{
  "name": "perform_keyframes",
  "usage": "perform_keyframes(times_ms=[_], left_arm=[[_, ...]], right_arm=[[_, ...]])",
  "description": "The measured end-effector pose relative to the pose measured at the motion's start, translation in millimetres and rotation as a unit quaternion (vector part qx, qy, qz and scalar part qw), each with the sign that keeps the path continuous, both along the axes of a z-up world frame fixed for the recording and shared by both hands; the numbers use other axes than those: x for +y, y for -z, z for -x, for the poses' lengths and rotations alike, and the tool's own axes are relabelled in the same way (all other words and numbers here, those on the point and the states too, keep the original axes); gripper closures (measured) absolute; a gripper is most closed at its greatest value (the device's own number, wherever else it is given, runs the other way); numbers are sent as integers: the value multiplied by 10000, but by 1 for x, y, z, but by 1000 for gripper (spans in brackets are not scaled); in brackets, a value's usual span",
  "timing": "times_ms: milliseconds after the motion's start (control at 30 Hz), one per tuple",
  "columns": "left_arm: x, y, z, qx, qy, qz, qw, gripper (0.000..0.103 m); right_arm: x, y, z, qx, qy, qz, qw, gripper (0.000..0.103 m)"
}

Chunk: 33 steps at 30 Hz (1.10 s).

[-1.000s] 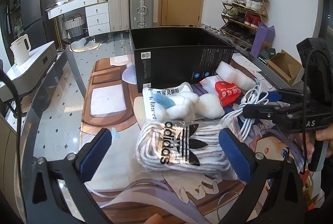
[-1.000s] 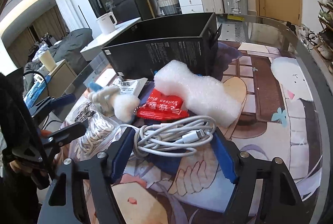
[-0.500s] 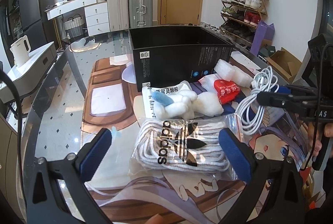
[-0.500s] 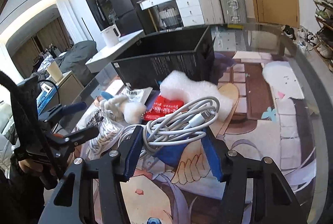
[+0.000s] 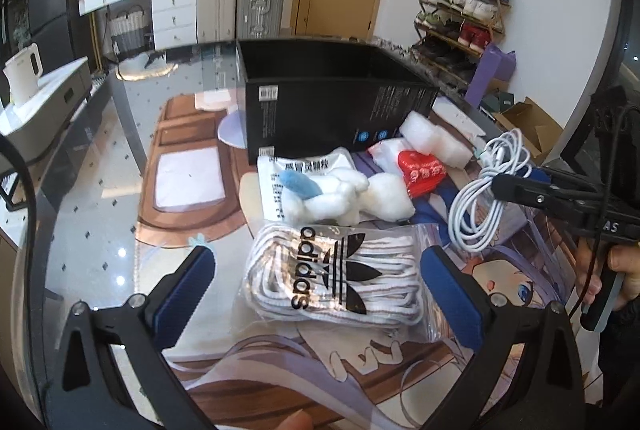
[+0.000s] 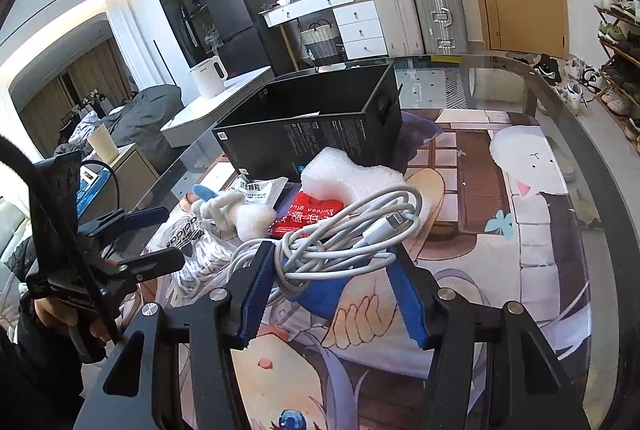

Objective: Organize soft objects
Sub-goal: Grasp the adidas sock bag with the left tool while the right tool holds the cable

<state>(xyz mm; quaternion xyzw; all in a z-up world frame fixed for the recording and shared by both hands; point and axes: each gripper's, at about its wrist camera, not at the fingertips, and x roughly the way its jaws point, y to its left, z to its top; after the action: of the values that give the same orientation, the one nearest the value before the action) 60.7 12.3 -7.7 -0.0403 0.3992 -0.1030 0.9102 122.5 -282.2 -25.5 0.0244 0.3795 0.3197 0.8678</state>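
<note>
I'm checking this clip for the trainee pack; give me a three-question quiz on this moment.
1. True or false: the right claw holds the white cable bundle.
2. What lies between the left claw fingers? A) bagged white laces B) red packet C) foam piece
3. Fill in: the black box is ____ at the top.

Key: 1 true; 2 A; 3 open.
</note>
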Motion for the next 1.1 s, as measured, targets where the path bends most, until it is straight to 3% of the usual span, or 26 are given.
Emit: perform_keyframes(times_ms=[133,233,333,467,600,733,933,1100], left_arm=[[-11,2,-2,50,183,-107,9998,0],[-32,6,-1,-3,352,-710,9969,0],[-46,9,-2,32,553,-984,9936,0],[-49,13,-6,201,629,-993,9929,0],[-42,18,-12,472,674,-684,9943,0],[-43,17,-9,454,733,-742,9935,4],[-41,14,0,268,848,-713,9935,17],[-40,8,9,159,866,-692,9937,19]], right_arm=[[-3,-1,2,-1,25,8,10000,46],[-6,-2,1,2,67,7,10000,46],[-8,-1,0,15,107,6,9999,46],[-8,-1,-1,17,124,15,9999,46],[-7,-1,-1,19,135,16,9999,46],[-7,-2,-1,5,139,16,9999,46],[-7,-5,1,-49,137,29,9999,46],[-9,-11,3,-118,173,3,9998,46]])
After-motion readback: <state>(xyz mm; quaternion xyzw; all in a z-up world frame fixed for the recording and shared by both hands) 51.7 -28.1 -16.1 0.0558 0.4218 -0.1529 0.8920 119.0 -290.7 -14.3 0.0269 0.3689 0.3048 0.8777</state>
